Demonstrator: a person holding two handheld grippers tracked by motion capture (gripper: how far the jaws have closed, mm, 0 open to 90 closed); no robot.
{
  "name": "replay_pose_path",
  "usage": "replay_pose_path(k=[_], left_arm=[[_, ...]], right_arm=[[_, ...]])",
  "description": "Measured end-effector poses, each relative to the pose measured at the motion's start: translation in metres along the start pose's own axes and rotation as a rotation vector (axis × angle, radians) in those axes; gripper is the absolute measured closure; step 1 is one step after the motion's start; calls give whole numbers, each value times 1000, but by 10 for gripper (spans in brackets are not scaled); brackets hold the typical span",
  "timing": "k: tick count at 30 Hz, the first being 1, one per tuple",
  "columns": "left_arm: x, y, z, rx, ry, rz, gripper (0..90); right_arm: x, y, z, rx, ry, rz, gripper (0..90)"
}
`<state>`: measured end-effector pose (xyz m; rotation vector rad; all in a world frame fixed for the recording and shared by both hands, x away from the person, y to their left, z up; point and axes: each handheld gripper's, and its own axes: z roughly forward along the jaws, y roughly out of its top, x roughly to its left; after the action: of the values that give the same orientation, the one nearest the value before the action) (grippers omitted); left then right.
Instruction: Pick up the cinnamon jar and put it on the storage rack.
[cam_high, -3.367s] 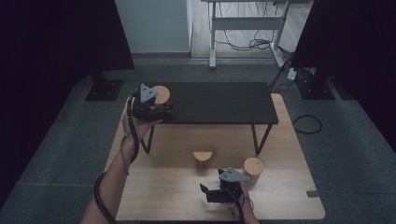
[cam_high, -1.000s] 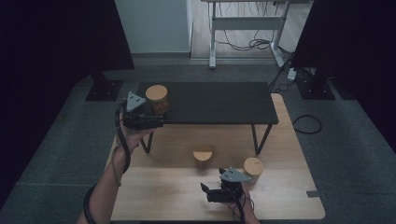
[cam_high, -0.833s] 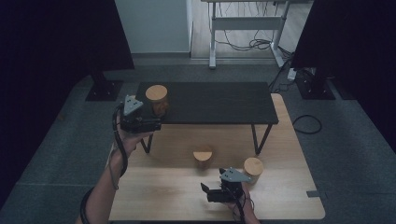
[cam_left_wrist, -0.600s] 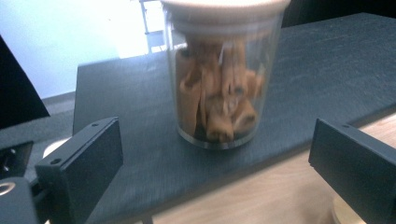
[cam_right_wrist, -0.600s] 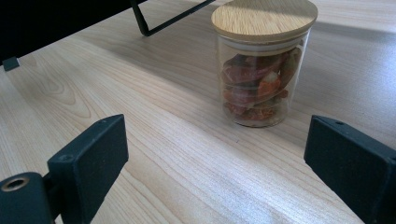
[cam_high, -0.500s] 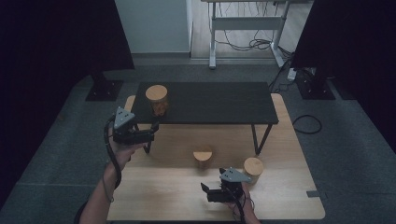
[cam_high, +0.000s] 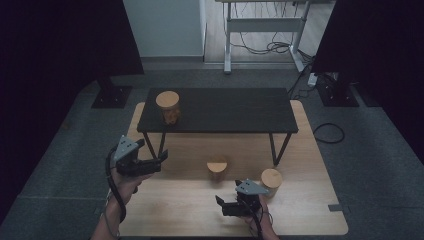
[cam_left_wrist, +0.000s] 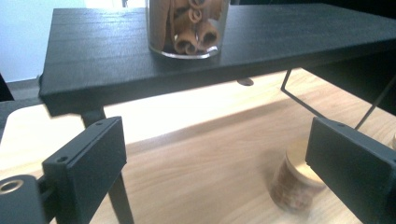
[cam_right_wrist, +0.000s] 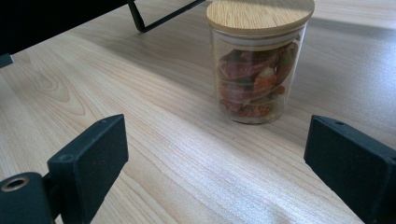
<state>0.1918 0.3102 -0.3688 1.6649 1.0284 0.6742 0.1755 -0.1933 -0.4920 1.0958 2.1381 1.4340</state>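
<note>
The left gripper hangs off the front left corner of the black shelf, above the left edge of the wooden desk. Its jaws stand spread with nothing between them, though they have just been closing a little. The cinnamon jar stands alone on the shelf's left end, well apart from this gripper; in the left gripper view its top is cut off. The right gripper sits low near the desk's front edge, jaws wide and empty. Ahead of it in its own view stands a lidded jar of dried red pieces, untouched. A blurred third jar lies partly hidden behind the left gripper's jaw.
</note>
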Motion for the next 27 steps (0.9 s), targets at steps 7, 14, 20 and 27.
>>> replay_pose_path(k=[7,14,20,27], left_arm=[[0,-19,-8,11,13,-13,55],[4,-43,-7,49,14,-28,52],[16,-49,-3,101,-22,-1,55],[17,-50,4,148,-38,-1,58]], right_arm=[[1,1,-1,-2,-4,-9,58],[3,1,-2,-6,-15,-8,60],[3,1,-2,-12,-22,0,60],[4,1,-2,-6,-18,-1,60]])
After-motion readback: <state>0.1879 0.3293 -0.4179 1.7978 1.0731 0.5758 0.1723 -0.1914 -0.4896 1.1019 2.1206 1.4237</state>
